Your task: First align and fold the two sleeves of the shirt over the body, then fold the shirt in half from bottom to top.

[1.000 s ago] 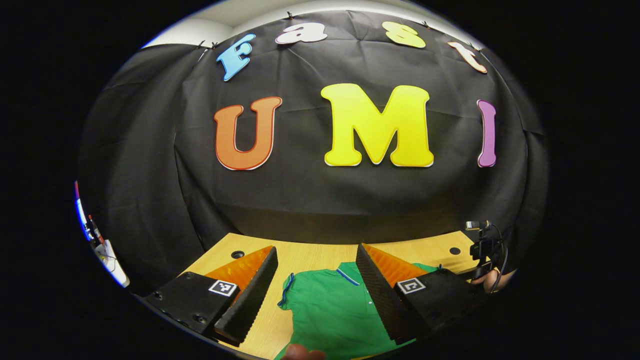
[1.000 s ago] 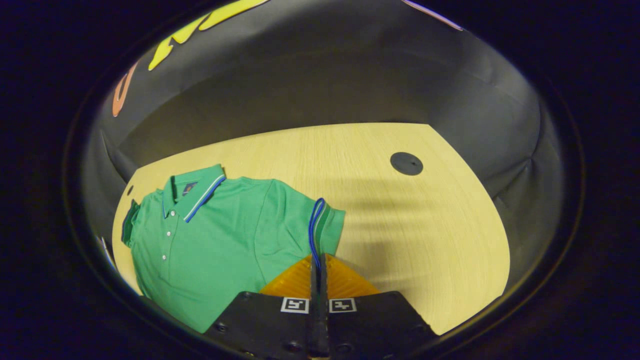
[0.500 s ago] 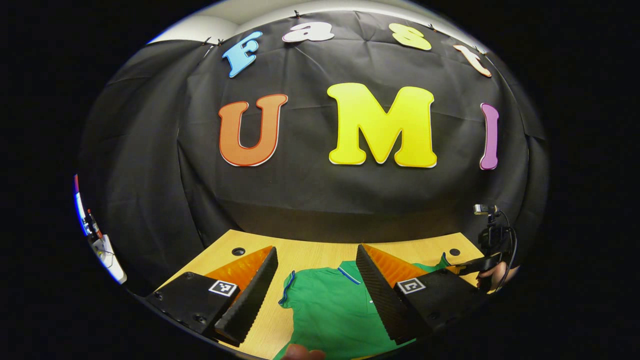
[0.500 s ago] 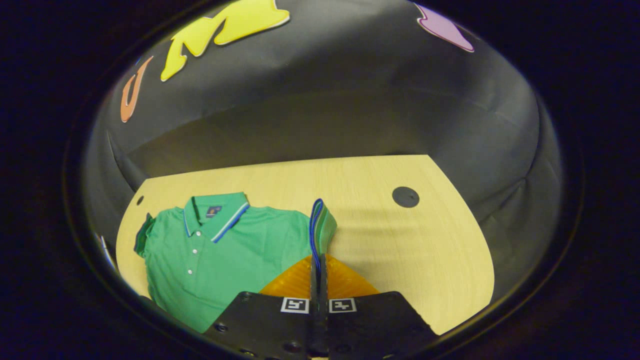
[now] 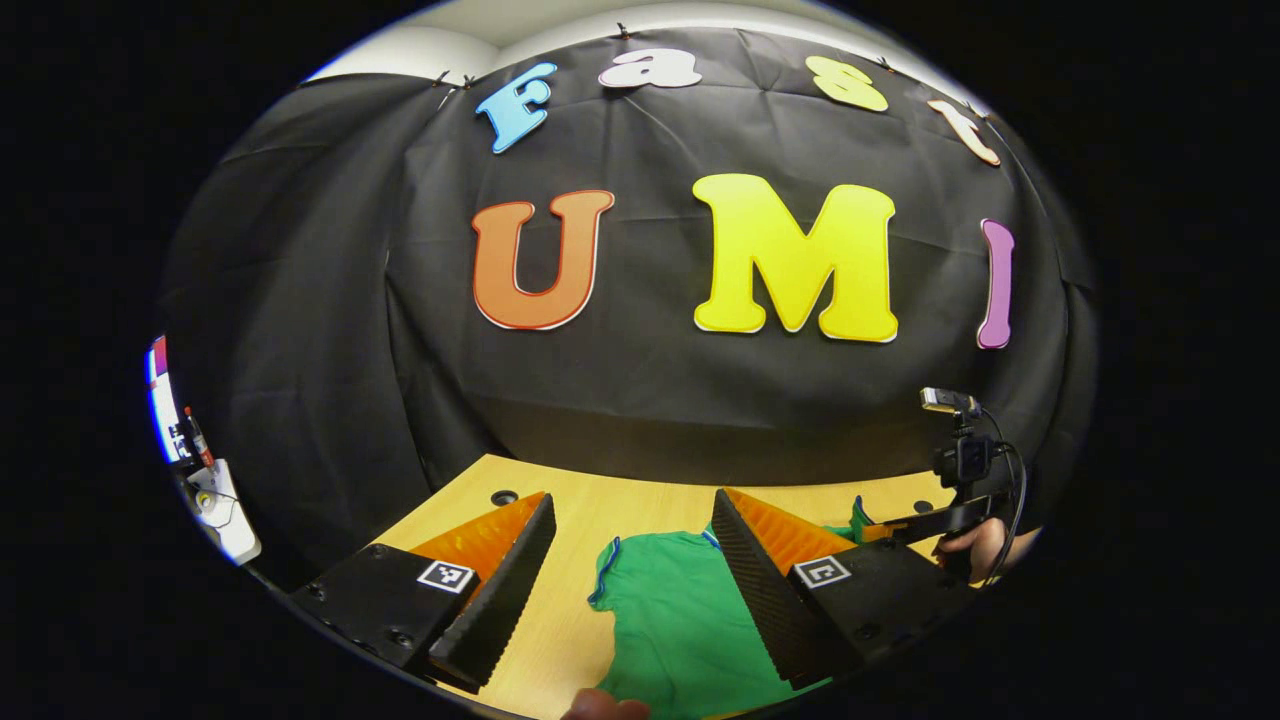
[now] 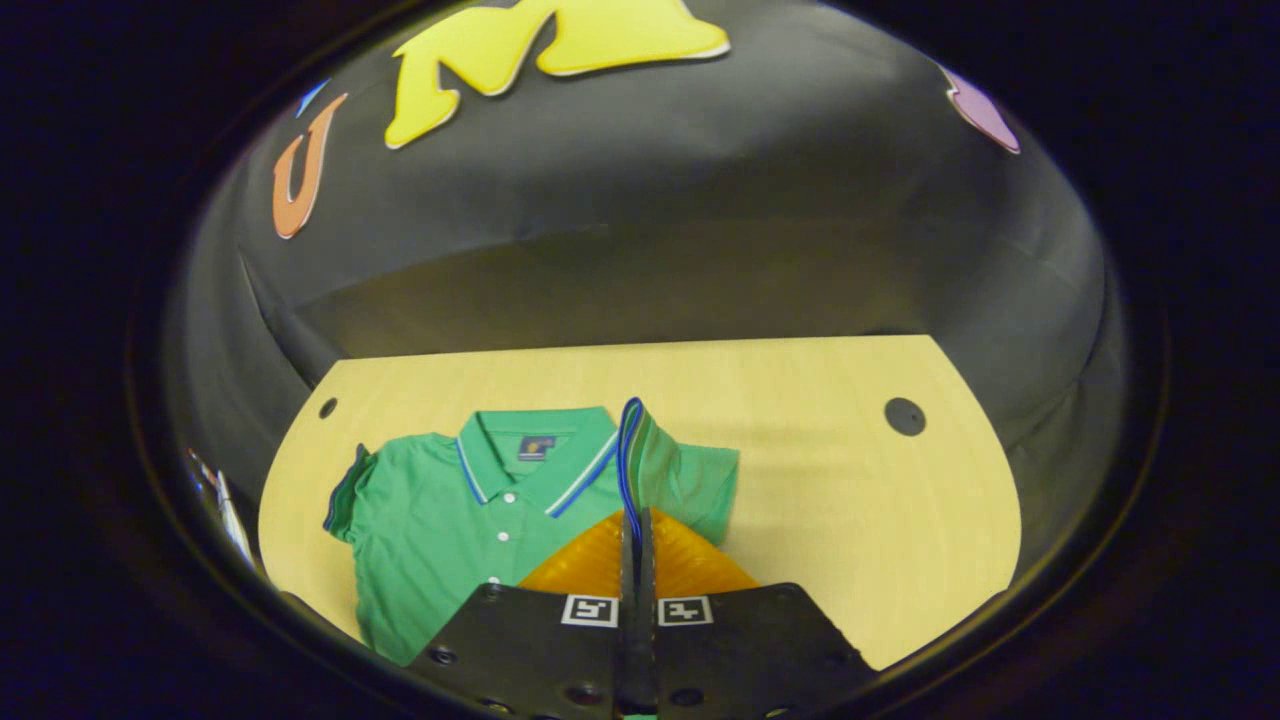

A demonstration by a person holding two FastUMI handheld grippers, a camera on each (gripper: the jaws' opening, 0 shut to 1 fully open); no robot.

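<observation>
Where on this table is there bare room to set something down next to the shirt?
In the right gripper view, bare table runs from the green shirt out to the round dark hole, plus a strip between the collar and the booth wall. It is crowded where the right gripper pinches the sleeve cuff.

The right gripper, its fingers pressed together on the sleeve, has carried that blue-trimmed cuff up off the counter and inward over the green shirt, so the sleeve that lay spread flat a second ago now stands on edge beside the collar. From the left gripper view, the right gripper sits higher and closer in, and the shirt has slid slightly rightward.
</observation>
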